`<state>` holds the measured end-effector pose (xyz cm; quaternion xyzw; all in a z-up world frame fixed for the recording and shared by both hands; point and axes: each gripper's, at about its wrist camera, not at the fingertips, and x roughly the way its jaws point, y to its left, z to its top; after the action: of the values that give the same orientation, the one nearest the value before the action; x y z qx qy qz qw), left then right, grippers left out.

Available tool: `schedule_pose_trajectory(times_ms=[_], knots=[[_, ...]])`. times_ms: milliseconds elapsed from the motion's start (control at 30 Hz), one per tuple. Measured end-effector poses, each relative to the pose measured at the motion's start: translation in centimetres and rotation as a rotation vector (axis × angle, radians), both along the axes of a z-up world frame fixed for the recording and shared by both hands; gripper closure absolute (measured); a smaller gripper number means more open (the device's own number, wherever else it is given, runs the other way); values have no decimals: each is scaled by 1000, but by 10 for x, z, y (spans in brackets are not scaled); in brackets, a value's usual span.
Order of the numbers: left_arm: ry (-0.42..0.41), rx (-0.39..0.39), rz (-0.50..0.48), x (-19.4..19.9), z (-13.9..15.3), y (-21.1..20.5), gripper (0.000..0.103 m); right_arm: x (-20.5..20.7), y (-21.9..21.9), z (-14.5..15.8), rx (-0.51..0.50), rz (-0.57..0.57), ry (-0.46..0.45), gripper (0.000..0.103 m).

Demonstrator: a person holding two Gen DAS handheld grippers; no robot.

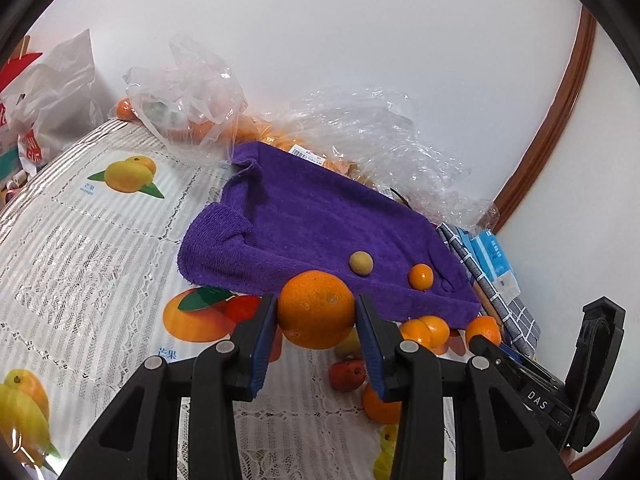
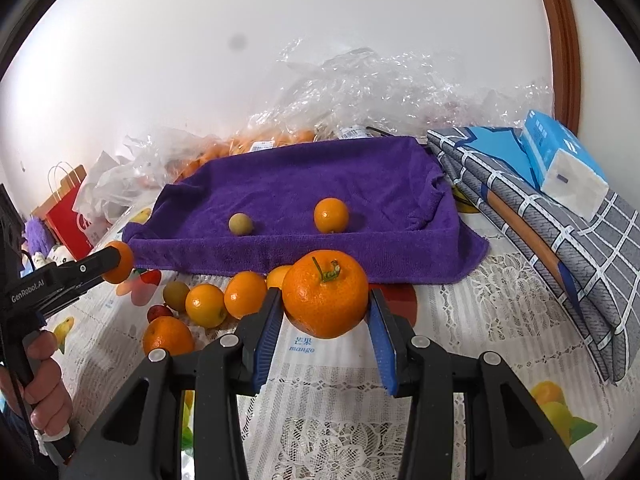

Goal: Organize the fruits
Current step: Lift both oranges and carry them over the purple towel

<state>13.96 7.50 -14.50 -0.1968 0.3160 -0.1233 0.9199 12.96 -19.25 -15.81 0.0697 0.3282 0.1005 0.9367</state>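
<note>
The left tool [image 1: 316,316] is gripping an orange [image 1: 316,308]; the right tool [image 2: 325,306] is gripping a stemmed mandarin [image 2: 325,294], both just before the purple towel [image 2: 304,184] on the surface [image 2: 328,400].

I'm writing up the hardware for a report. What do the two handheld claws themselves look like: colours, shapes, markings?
Both are black plastic clamp-style tools. The left claw and right claw each have two fingers faced with blue pads, plus pale round rivets at the pivots. Seen from the other side, one body reads "GenRobot.AI", the other "DAS", in white. A bare hand holds the left handle.
</note>
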Motion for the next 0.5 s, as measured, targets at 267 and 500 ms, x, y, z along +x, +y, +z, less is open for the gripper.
schedule_pose_trajectory(times_ms=[267,500], knots=[[-29,-25,-4,-5,6,3,65,-2,-5,2,21,-23,-20,61],[-42,-23,17,-8,11,6,65,-9,-7,13,52,-18,-66,61]])
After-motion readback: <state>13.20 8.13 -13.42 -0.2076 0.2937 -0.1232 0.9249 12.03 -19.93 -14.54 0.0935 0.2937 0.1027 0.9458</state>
